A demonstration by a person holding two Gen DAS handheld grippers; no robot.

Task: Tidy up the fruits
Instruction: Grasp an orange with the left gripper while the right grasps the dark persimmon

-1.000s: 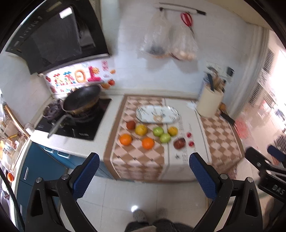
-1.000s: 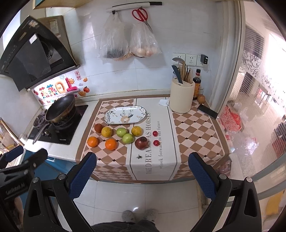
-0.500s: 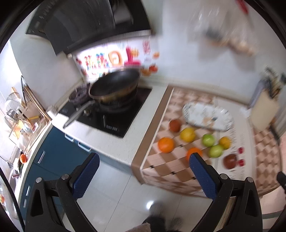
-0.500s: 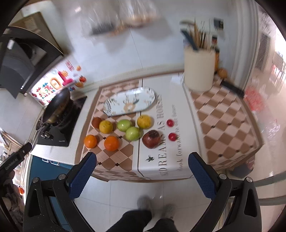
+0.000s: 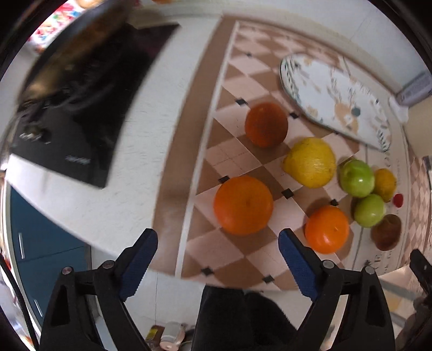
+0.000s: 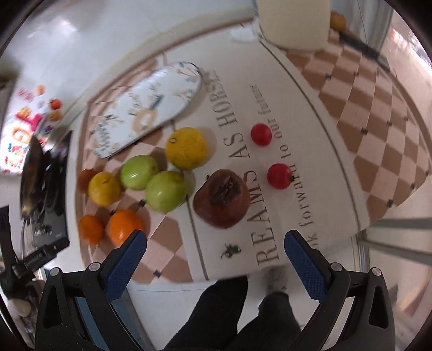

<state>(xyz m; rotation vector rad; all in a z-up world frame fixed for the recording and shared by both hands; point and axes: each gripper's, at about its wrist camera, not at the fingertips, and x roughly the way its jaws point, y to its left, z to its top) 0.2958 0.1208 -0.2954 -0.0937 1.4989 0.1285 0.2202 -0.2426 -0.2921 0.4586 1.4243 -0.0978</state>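
Note:
Fruits lie loose on a checkered cloth in front of an oval patterned plate (image 5: 334,97), which is bare and also shows in the right wrist view (image 6: 145,108). My left gripper (image 5: 217,243) is open, just short of a large orange (image 5: 243,205); a second orange (image 5: 326,229), a yellow citrus (image 5: 309,162) and a dark orange fruit (image 5: 266,124) lie beyond. My right gripper (image 6: 214,243) is open, just short of a dark pomegranate (image 6: 221,198). Two green apples (image 6: 166,190), a yellow citrus (image 6: 186,148) and two small red tomatoes (image 6: 279,175) lie around it.
A black stove (image 5: 81,113) with a pan stands left of the cloth. A cream utensil holder (image 6: 294,21) stands at the back right. The counter's front edge runs just before both grippers, with floor and the person's legs below.
Both grippers have moved from far back over the floor down close to the counter. The fruits now fill the views. Both stay open.

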